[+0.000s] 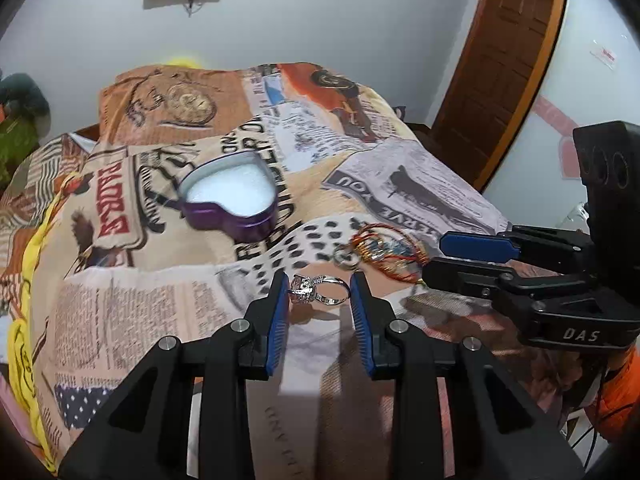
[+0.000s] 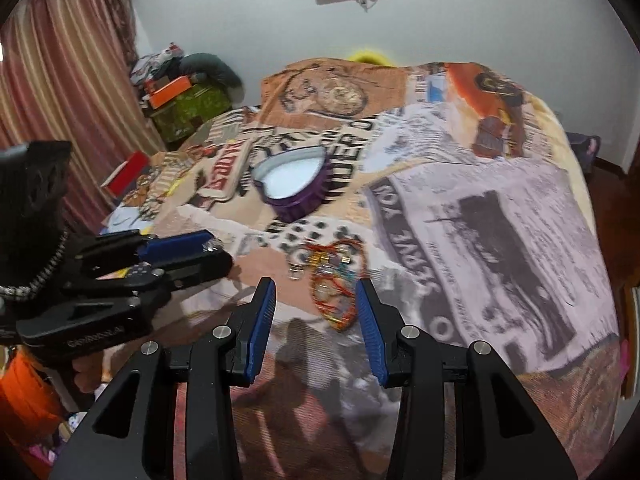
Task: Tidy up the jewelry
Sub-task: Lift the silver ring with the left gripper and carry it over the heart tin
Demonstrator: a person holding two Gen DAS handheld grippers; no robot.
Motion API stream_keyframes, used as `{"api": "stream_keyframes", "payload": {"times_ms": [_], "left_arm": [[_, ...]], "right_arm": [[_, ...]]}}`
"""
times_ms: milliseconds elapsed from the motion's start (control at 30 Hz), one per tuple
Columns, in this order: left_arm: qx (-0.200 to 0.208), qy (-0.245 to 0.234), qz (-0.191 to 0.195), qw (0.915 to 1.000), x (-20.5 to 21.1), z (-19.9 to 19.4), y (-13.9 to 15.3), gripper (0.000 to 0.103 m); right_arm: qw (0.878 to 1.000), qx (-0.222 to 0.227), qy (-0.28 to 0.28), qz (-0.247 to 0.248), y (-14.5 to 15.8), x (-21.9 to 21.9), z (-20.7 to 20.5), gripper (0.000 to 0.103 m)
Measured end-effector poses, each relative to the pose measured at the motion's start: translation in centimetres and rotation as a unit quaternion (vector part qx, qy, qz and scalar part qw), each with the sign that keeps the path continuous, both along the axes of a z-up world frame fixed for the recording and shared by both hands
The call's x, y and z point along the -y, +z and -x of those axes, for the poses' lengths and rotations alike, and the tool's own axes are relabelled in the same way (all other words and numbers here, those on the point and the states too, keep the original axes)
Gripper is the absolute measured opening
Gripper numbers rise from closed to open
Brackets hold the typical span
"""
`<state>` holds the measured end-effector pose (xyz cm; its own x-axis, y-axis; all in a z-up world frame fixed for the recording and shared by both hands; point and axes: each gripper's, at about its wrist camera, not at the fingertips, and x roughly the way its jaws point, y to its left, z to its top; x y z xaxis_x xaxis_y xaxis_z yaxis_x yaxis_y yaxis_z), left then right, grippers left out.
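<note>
A silver ring with a sparkly stone (image 1: 318,290) sits between the fingertips of my left gripper (image 1: 320,286), whose blue pads touch both its sides, just above the bed. An open purple heart-shaped tin (image 1: 232,200) with white lining lies farther back on the printed blanket (image 1: 160,300); it also shows in the right wrist view (image 2: 294,184). Red and gold thread bangles (image 1: 386,250) lie to the right of the ring. In the right wrist view my right gripper (image 2: 316,294) is open, its fingers either side of the bangles (image 2: 334,284). The left gripper (image 2: 208,254) shows at the left there.
A wooden door (image 1: 500,72) stands at the right. Curtains (image 2: 68,80), a green box with clutter (image 2: 188,108) and a red box (image 2: 126,174) are left of the bed. A yellow cloth (image 1: 28,280) runs along the bed's left edge.
</note>
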<state>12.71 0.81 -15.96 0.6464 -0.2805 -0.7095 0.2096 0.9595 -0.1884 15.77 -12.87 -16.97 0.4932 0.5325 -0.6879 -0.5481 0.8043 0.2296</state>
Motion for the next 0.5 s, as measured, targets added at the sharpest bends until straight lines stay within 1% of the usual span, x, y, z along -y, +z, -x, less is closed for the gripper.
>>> {"api": "stream_keyframes", "payload": {"times_ms": [100, 133, 167, 233, 367, 500], "left_arm": [[-0.001, 0.009, 0.001, 1.0, -1.0, 0.5, -0.2, 0.03], [0.0, 0.011, 0.001, 0.9999, -1.2, 0.6, -0.3, 0.03], [0.0, 0.014, 0.001, 0.9999, -1.5, 0.8, -0.3, 0.03], [0.001, 0.016, 0.002, 0.9999, -1.8, 0.9, -0.5, 0.03], [0.002, 0.018, 0.008, 0.9998, -2.2, 1.0, -0.6, 0.03], [0.004, 0.016, 0.015, 0.9997, -2.5, 1.1, -0.7, 0.03]], "right_arm": [[1.0, -0.005, 0.021, 0.008, -0.3, -1.3, 0.0, 0.038], [1.0, -0.003, 0.025, 0.015, -0.4, -1.8, 0.1, 0.034], [0.999, -0.004, 0.03, 0.021, -0.6, -2.2, 0.0, 0.026], [0.999, -0.013, 0.04, 0.033, -1.0, -3.0, -0.3, 0.019], [0.996, -0.016, 0.04, 0.073, -2.0, -4.3, -1.1, 0.017], [0.994, -0.022, 0.038, 0.096, -2.4, -4.6, -1.5, 0.016]]}}
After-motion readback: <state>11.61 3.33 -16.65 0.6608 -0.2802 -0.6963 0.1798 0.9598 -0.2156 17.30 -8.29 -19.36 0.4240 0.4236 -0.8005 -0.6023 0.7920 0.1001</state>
